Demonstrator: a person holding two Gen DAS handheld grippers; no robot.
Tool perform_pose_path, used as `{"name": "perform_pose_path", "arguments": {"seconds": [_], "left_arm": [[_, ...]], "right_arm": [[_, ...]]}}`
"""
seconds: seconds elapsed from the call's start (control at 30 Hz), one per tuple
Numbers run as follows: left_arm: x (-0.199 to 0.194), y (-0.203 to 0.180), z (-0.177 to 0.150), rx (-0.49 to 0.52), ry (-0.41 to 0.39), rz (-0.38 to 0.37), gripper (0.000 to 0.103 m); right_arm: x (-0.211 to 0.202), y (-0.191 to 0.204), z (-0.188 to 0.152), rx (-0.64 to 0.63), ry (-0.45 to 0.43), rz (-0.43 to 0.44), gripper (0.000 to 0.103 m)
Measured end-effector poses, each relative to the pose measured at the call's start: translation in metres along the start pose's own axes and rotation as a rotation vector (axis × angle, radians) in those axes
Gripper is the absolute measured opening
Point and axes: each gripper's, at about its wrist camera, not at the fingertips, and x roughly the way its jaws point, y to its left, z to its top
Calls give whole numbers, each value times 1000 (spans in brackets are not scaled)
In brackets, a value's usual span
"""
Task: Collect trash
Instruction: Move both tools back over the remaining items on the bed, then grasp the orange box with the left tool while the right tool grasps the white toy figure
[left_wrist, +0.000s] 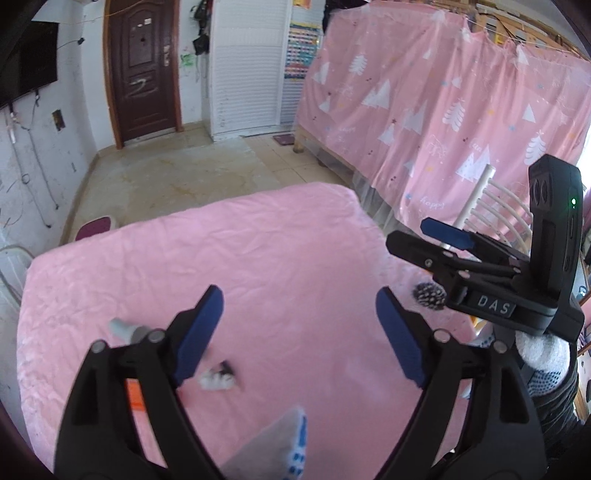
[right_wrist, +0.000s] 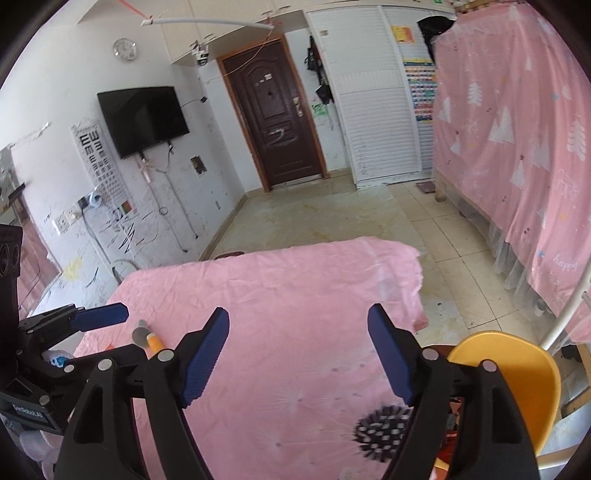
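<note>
Pink wrinkled cloth covers the bench on which the trash lies. My left tongs stand wide apart above it, holding nothing. Just under the left blue pad lies a small crumpled white-and-black scrap, blurred, resting on the cloth. Further left, partly hidden behind the tong linkage, is a grey-tipped tube with an orange body. At the bottom edge a grey item with blue dots intrudes; I cannot tell what it is. My right tongs are likewise spread wide and empty. A black ball with white spikes sits on the cloth near the bench's right edge, close to the right pad and partly masked by the arm of the tongs. A yellow chair stands just beside that edge. Beyond the bench: tiled floor, a dark door, a wall television, and a pink patterned curtain at right.
</note>
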Motion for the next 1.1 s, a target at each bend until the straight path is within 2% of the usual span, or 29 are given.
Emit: {"name": "perform_pose_path", "arguments": {"seconds": [0.23,0.33,0.63,0.87,1.1], "left_arm": [[-15,40,-21,-21,-1,42,91],[-19,51,-30,-12,-2,89,94],[-17,90,-60,-22,19,193,95],[-12,121,-76,-70,44,218,95],[-1,127,-80,-106,70,158,95]], "right_arm": [[27,46,-12,-88,74,71,69],[36,64,-16,-118,98,100,69],[63,112,-34,-230,188,157,70],[76,126,-43,-268,233,164,70],[78,130,-51,-309,269,191,70]]}}
